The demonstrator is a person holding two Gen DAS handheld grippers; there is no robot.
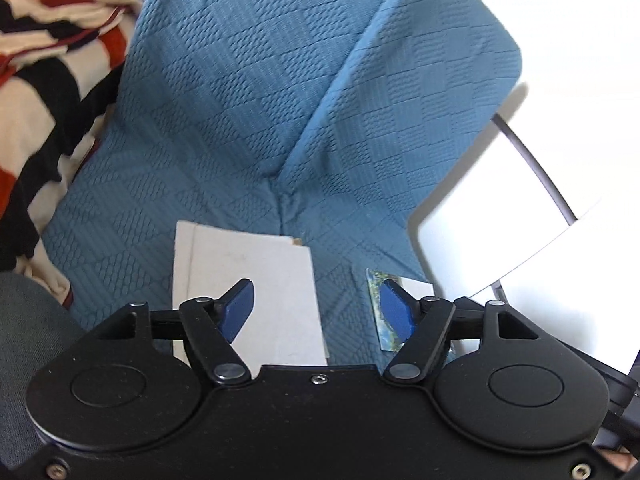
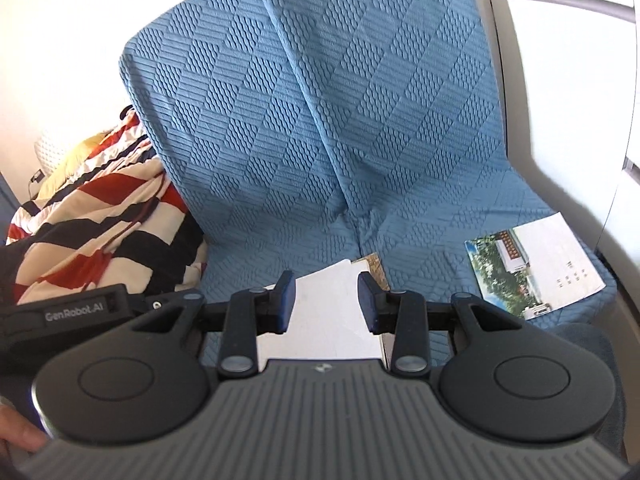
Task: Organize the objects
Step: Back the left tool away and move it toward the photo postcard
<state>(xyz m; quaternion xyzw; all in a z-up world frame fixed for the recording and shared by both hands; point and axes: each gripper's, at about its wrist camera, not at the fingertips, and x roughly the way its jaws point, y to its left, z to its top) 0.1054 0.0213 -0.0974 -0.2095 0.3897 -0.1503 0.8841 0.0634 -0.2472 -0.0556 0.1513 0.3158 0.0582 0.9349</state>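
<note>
A home living room, by the look of it. A sofa (image 2: 304,128) in a quilted blue cover stands against a white wall (image 2: 60,40). A red, black and cream striped blanket (image 2: 100,216) lies heaped on it.

A blue sofa cover (image 2: 304,128) with an embossed checker pattern. A cream blanket (image 2: 100,224) striped in red and black. A plain white card (image 1: 256,280). A booklet (image 2: 536,268) printed with green trees on white. Black tongs with blue pads (image 1: 240,308).
</note>
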